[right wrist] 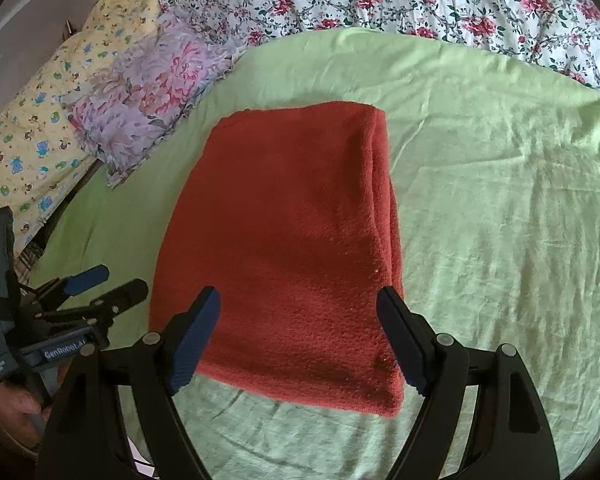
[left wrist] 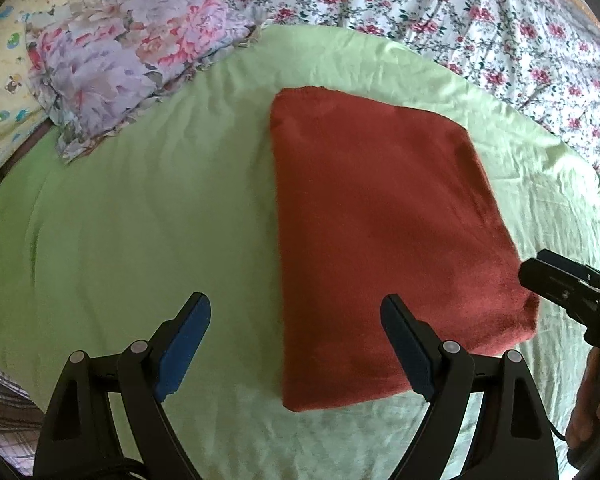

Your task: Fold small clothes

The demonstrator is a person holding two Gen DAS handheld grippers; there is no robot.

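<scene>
A rust-red fleece cloth (left wrist: pixel 380 216) lies folded into a thick rectangle on the pale green sheet (left wrist: pixel 140 220). My left gripper (left wrist: pixel 296 304) hovers open over the cloth's near left edge, its blue pads wide apart and nothing between them. In the right wrist view the same red cloth (right wrist: pixel 292 240) fills the middle, with stacked layers showing along its right side. My right gripper (right wrist: pixel 300 300) stands open above the cloth's near end, straddling it without pressing on it. The right gripper's black tip (left wrist: pixel 556 280) shows at the cloth's right corner, and the left gripper (right wrist: pixel 96 284) appears at far left.
A lilac floral pillow (left wrist: pixel 132 64) and a yellow cartoon-print pillow (left wrist: pixel 4 60) lie at the back left. A white quilt with red flowers (left wrist: pixel 480 20) runs along the back. A hand (right wrist: pixel 12 408) holds the left gripper's handle.
</scene>
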